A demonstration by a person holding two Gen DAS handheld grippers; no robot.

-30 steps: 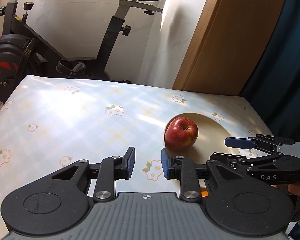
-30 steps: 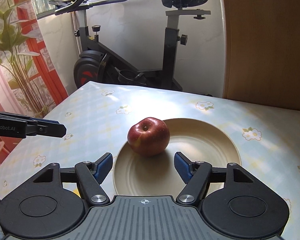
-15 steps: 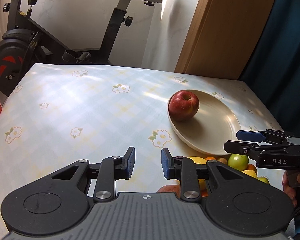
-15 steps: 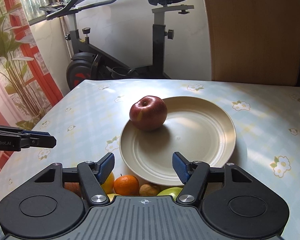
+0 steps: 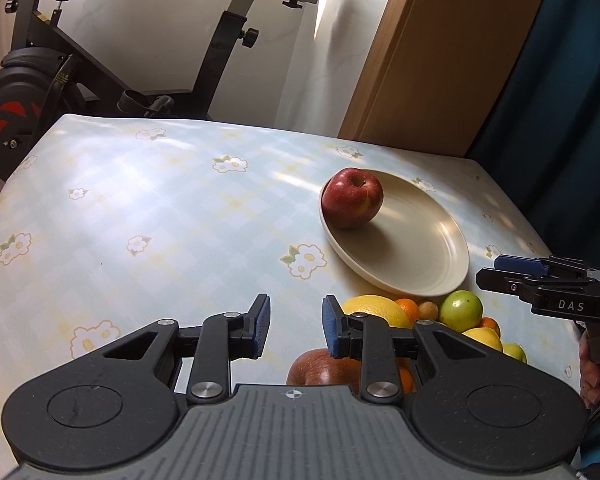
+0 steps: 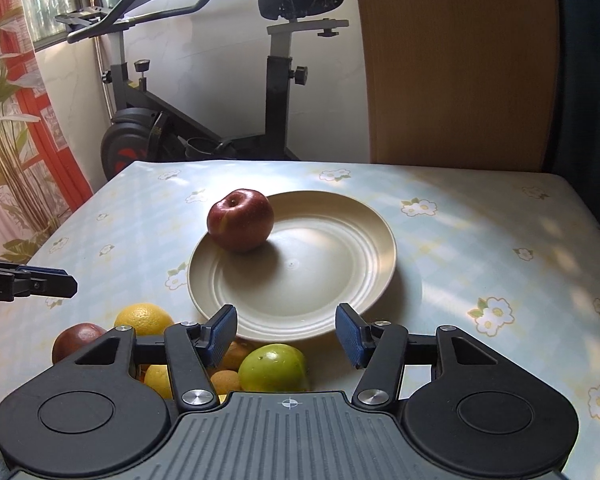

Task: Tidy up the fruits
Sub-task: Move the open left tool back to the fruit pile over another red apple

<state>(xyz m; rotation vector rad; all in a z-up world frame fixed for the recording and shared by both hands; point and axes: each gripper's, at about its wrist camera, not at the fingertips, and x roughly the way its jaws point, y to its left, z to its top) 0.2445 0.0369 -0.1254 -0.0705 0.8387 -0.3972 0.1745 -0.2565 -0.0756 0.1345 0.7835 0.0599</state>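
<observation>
A red apple (image 5: 353, 197) (image 6: 241, 219) sits at the left edge of a cream plate (image 5: 428, 256) (image 6: 324, 272). In front of the plate lies a pile of fruit: a green apple (image 6: 274, 368) (image 5: 460, 311), a yellow citrus (image 6: 143, 318) (image 5: 376, 311), a small orange (image 5: 407, 307), a second red apple (image 6: 78, 341) (image 5: 324, 368) and lemons (image 5: 482, 338). My right gripper (image 6: 287, 332) is open and empty, above the green apple. My left gripper (image 5: 293, 326) is open a little and empty, above the table left of the pile.
The table (image 5: 140, 216) has a pale checked cloth with flowers. An exercise bike (image 6: 204, 120) stands behind its far edge. A wooden panel (image 6: 452, 64) and a dark blue curtain (image 5: 560, 80) are at the back right. A plant (image 6: 4, 120) stands at the left.
Both grippers have drawn back from the plate toward the near side. The fruit pile has come into view under them. The red apple stays on the plate.
</observation>
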